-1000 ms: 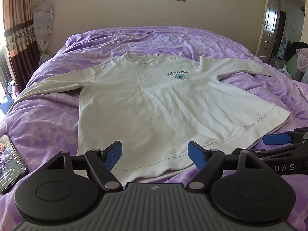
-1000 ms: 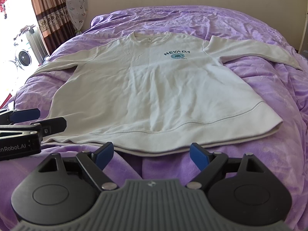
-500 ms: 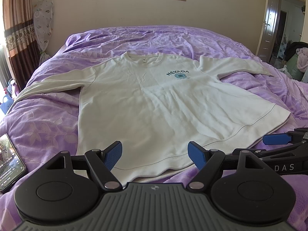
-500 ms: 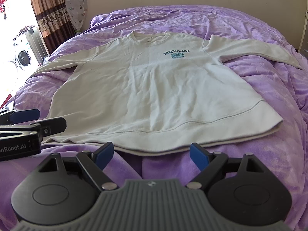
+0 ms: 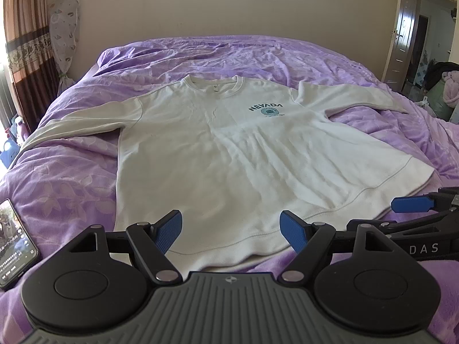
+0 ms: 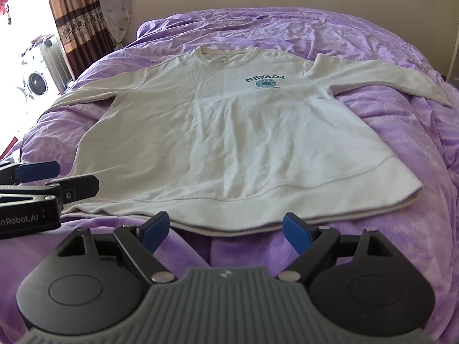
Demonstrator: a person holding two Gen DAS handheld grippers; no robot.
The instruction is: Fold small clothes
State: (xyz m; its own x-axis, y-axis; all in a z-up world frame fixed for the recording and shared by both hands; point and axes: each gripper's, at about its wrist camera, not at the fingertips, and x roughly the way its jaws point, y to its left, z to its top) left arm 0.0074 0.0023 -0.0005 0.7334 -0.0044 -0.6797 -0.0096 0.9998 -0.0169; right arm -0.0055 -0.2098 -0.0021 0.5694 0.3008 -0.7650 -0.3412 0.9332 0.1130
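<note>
A cream long-sleeved sweatshirt [image 5: 229, 154] [image 6: 229, 132] with a teal NEVADA print lies flat, face up, on the purple bed cover, both sleeves spread out sideways. My left gripper [image 5: 231, 226] hovers open just over the hem's near left part, nothing between its blue pads. My right gripper [image 6: 225, 228] is open too, at the hem's near edge over bare cover. Each gripper shows in the other's view: the right gripper [image 5: 413, 205] at the hem's right corner, the left gripper [image 6: 40, 172] at the hem's left corner.
A phone [image 5: 14, 240] with a lit screen lies on the cover left of the sweatshirt. The bed cover [image 5: 66, 177] is rumpled toward the headboard wall. Curtains [image 5: 25, 57] hang at left; a door [image 5: 407, 28] and piled bags stand at right.
</note>
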